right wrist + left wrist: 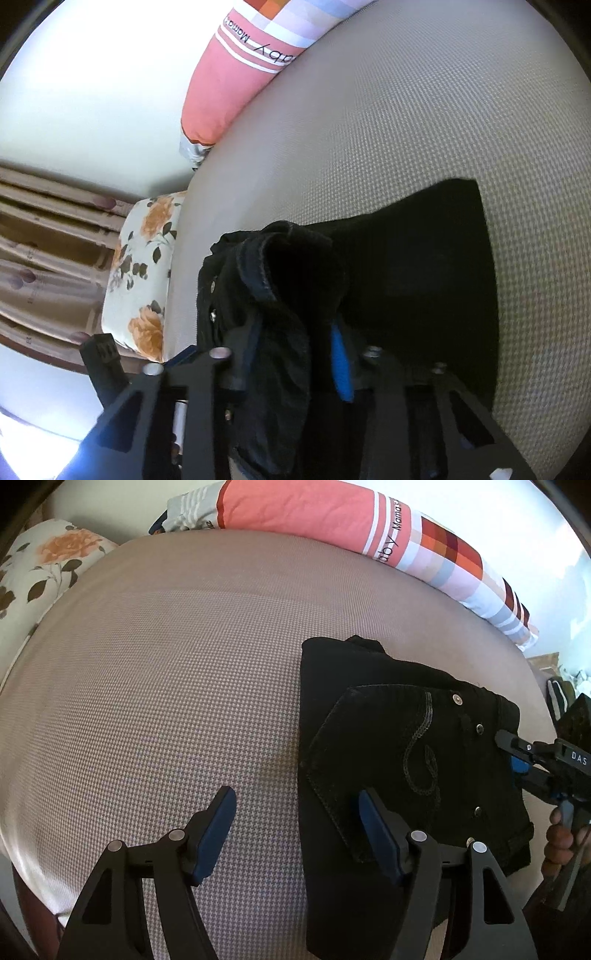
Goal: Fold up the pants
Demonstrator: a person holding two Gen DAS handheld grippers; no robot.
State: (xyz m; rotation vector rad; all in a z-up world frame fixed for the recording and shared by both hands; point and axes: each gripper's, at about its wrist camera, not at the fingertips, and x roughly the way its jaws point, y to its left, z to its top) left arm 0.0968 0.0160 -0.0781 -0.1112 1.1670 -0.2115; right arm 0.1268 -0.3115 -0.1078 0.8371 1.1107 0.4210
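Nearest us, our left tongs [295, 830] hang with their jaws apart over the near edge of the black pants [399, 746], one blue pad above the cloth, the other above the bed [166, 701]; nothing sits between them. Our right tongs [295, 354] are clamped on a bunched fold at the waistband end of the pants, lifting it off the bed. The pants lie folded on the checked sheet. Farther back rest a flowered pillow [40, 565] and a long pink striped bolster [314, 513]

Tongs [295, 354] clamped on black pants [406, 266]
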